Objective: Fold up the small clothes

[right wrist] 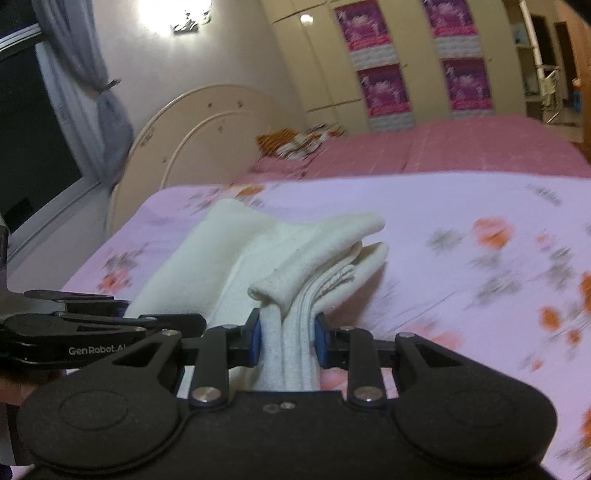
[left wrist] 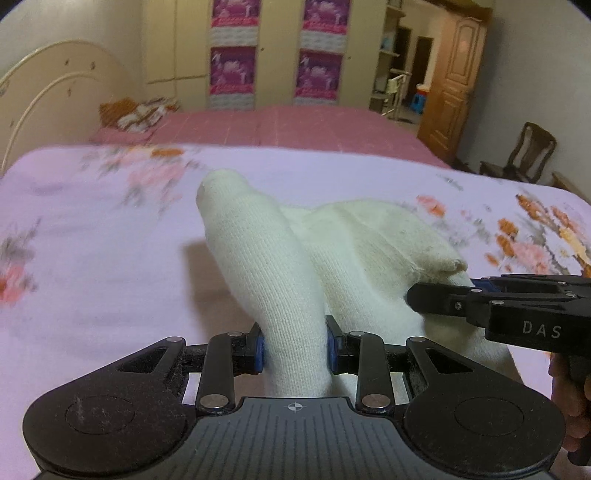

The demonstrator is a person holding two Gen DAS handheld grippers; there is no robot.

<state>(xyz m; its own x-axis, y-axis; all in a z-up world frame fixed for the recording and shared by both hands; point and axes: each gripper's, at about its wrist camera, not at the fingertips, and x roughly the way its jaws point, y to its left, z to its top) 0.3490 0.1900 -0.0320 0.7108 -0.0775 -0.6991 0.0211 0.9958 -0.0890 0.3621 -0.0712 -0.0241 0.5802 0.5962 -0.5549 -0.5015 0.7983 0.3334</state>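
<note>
A lilac flowered sheet (left wrist: 110, 258) covers the near bed; a pink bed (left wrist: 295, 125) lies at 12 o'clock behind it. On the sheet, at the centre, rests the cream knitted garment (left wrist: 354, 243), bunched in folds. The left gripper (left wrist: 295, 347) pinches one thick fold between narrow fingers. The right gripper (right wrist: 288, 339), coming from 3 o'clock, clamps several layers of its edge.

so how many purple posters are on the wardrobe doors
4: upper left, lower left, upper right, lower right. More could be out of frame.
</note>
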